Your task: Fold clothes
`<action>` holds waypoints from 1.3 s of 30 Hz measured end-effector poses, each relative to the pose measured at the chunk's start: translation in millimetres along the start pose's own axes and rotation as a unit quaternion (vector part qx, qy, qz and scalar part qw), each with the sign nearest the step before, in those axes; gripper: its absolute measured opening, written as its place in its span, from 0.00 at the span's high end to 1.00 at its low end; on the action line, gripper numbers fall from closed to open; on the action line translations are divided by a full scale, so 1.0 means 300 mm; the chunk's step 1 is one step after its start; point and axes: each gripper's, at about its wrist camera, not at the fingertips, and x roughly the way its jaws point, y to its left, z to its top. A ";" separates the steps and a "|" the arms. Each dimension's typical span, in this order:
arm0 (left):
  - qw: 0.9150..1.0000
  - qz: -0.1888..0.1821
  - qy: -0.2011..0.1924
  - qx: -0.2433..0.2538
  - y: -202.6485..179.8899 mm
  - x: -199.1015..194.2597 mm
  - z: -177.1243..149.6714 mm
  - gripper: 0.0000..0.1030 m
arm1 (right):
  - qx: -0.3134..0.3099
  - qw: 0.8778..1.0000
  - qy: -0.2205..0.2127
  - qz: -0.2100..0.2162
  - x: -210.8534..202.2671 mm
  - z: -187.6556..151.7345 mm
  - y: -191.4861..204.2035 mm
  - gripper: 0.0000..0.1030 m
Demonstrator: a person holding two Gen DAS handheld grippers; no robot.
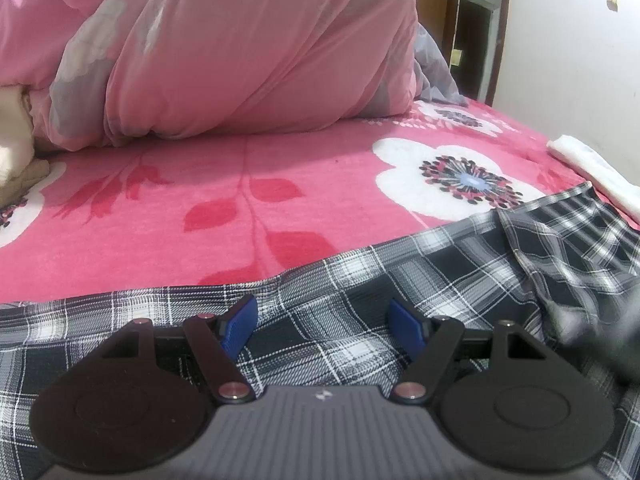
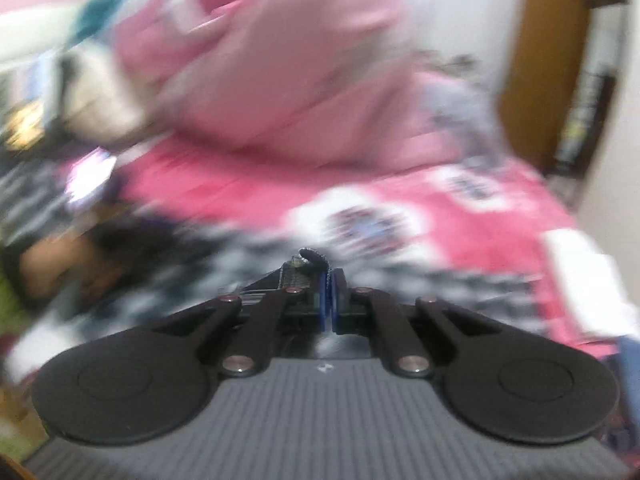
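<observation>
Pink bedding fills both views: a bed [image 1: 224, 200] covered by a bright pink blanket with white flowers and red leaves, and behind it, toward twelve o'clock, a big heap of paler pink quilt [image 1: 240, 52]. At nine o'clock in the left wrist view a beige cloth [image 1: 16, 152] pokes in from the edge, only partly seen. At three o'clock a folded white cloth [image 1: 592, 176] lies by the wall [image 1: 580, 60], and a dark doorway [image 1: 476, 40] opens past the quilt at one o'clock.

A black-and-white checked shirt [image 1: 360, 280] is spread across the near side of the bed, from nine o'clock round to three o'clock, with a rumpled fold raised at three o'clock. The left hand-held gripper [image 1: 322, 326] hangs just above it, released, its blue pads [image 1: 240, 326] wide apart with only flat cloth showing between them. A grey blur at four o'clock covers part of the shirt; I cannot tell what it is.

The right wrist view is badly smeared. Its right hand-held gripper [image 2: 329, 294] is clenched, with a small bunch of the checked fabric pinched between the blue pads and sticking out at the tips. A brown door [image 2: 540, 60] stands at two o'clock. Shapes at nine o'clock are too blurred to name.
</observation>
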 end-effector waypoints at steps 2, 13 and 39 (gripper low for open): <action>1.000 0.001 0.000 0.001 0.000 0.000 0.001 0.29 | 0.025 0.999 -0.002 -0.032 0.055 0.043 -0.160 0.99; 1.000 0.010 -0.001 0.001 -0.001 -0.002 0.004 0.29 | 0.135 0.985 0.039 -0.099 0.443 0.059 -0.682 0.99; 1.000 0.023 -0.002 0.009 -0.010 -0.007 0.001 0.28 | 0.315 0.944 0.013 -0.103 0.690 -0.188 -1.035 1.00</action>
